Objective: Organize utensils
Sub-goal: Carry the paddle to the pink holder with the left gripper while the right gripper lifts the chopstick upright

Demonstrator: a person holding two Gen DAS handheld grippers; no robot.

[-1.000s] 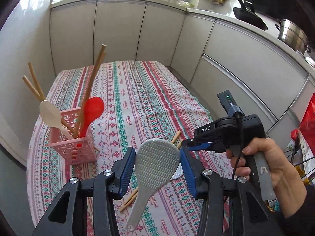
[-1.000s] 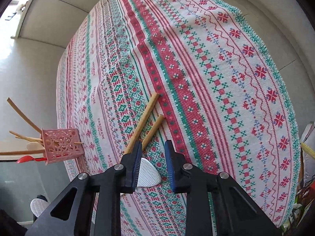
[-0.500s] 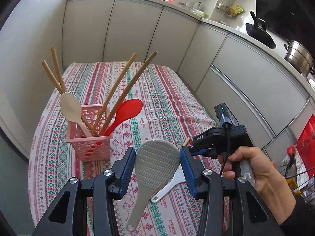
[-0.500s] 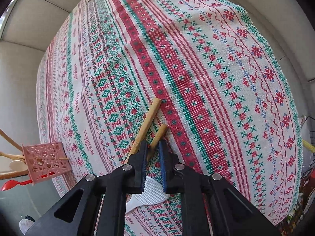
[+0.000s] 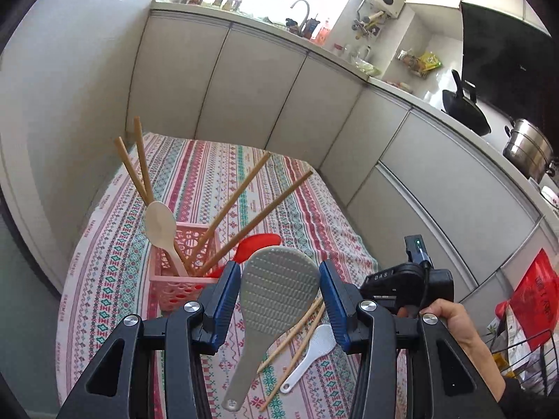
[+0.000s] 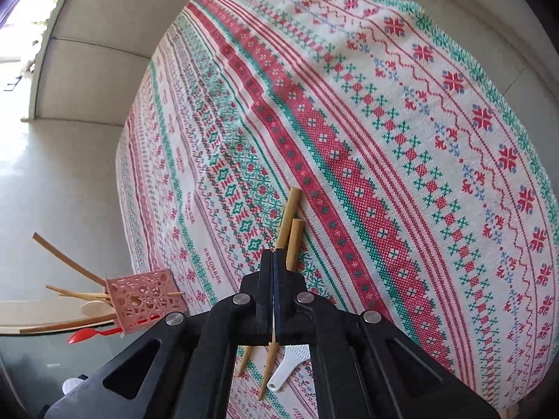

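Observation:
My left gripper (image 5: 280,281) is shut on a grey rice paddle (image 5: 276,296), its handle hanging down, above and just right of the pink utensil basket (image 5: 178,279). The basket holds several wooden chopsticks, a beige spoon (image 5: 160,225) and a red spoon (image 5: 256,244). My right gripper (image 6: 273,262) is shut on a wooden chopstick (image 6: 288,216) on the patterned tablecloth; a second chopstick (image 6: 293,241) lies right beside it. A white rice paddle (image 6: 288,366) lies on the cloth under that gripper. The basket also shows in the right wrist view (image 6: 146,296).
The table with the tablecloth (image 5: 209,174) stands against white cabinets (image 5: 244,87). A counter at the right carries a black wok (image 5: 464,104) and a steel pot (image 5: 527,146). A red bag (image 5: 534,296) and a wire rack (image 5: 531,359) sit at the right.
My left gripper carried the grey paddle closer to the basket. My right gripper came down and closed its jaws on a chopstick on the cloth.

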